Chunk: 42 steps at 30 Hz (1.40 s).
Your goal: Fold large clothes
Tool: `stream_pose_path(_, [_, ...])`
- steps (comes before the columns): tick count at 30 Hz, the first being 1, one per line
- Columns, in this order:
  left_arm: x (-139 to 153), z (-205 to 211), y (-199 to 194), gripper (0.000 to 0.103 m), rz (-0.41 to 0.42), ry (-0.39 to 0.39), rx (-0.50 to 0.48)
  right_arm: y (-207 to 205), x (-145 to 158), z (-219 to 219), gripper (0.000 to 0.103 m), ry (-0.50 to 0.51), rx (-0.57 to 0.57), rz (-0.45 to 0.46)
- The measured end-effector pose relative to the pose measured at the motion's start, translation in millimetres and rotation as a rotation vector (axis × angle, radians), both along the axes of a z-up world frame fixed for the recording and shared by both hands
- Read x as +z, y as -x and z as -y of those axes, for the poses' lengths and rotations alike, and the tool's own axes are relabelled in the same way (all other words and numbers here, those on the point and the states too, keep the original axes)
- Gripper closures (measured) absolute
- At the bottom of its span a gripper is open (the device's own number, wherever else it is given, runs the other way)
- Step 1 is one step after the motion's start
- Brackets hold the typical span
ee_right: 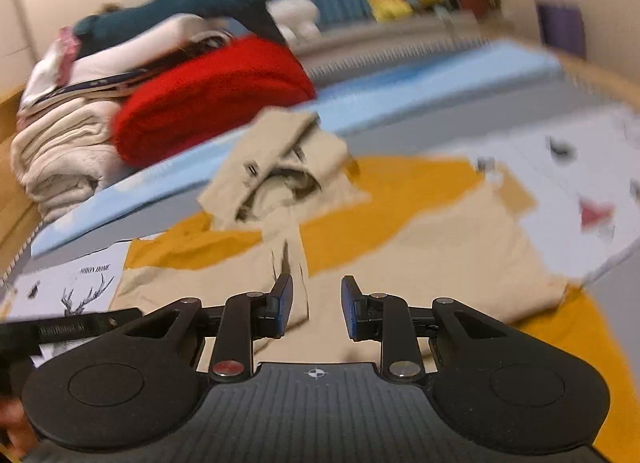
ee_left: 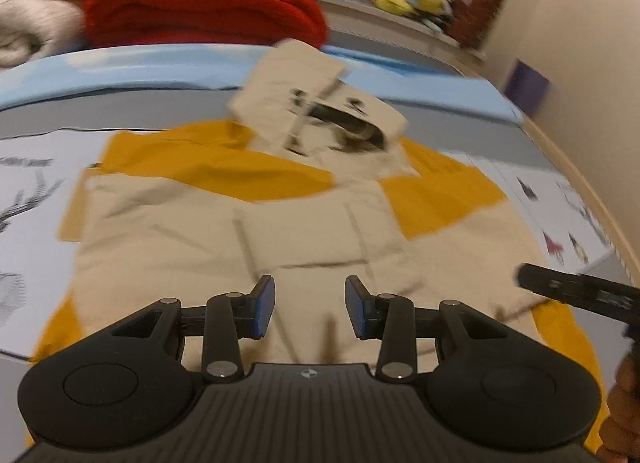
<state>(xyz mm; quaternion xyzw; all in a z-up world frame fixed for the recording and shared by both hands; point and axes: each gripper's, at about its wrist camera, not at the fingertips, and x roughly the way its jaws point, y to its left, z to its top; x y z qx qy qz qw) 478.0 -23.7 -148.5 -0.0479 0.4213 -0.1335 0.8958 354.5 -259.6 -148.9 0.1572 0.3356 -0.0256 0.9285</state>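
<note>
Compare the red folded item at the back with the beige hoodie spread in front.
The red folded blanket is bundled into a thick roll, while the beige hoodie lies spread flat. The blanket is one solid red; the hoodie is beige with mustard-yellow sleeves. The blanket sits beside a pile of cream laundry, the hoodie alone on the printed bedsheet, nearest both claws. Both are soft textiles resting on the bed.
</note>
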Motion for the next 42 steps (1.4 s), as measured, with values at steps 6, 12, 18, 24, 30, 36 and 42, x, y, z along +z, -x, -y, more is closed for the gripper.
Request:
stream_pose_path(6, [-28.8,37.5,-0.1,0.055,-0.032,-0.076,-0.093,-13.1,-33.5,17.0,0.075,-0.06,-0.059,-0.173])
stream_pose_path(12, [-51.1,48.8,-6.7,0.046,-0.09,-0.112,-0.099,-20.5,-52.5,27.0,0.07,-0.12,-0.115,-0.278])
stream_pose_path(18, [-65.6,53.4,-6.5,0.06,-0.113,-0.235,-0.098,-25.3,-62.9,32.3,0.07,-0.18,-0.135,-0.318])
stream_pose_path(24, [-36.1,4.5,-6.3,0.093,-0.114,-0.081,0.185,-29.5,-67.1,35.7,0.07,-0.203,-0.156,-0.332])
stream_pose_path(30, [-34.4,-60.1,10.9,0.078,-0.241,0.163,0.547,-29.6,-66.7,32.2,0.069,-0.193,-0.156,-0.334])
stream_pose_path(36, [-31.8,-109.9,15.1,0.059,-0.298,0.273,0.752,-29.4,-68.6,34.0,0.067,-0.194,-0.167,-0.339])
stream_pose_path(42, [-26.1,-125.7,15.7,0.058,-0.3,0.328,0.775,-32.6,-67.6,38.3,0.067,-0.187,-0.17,-0.337])
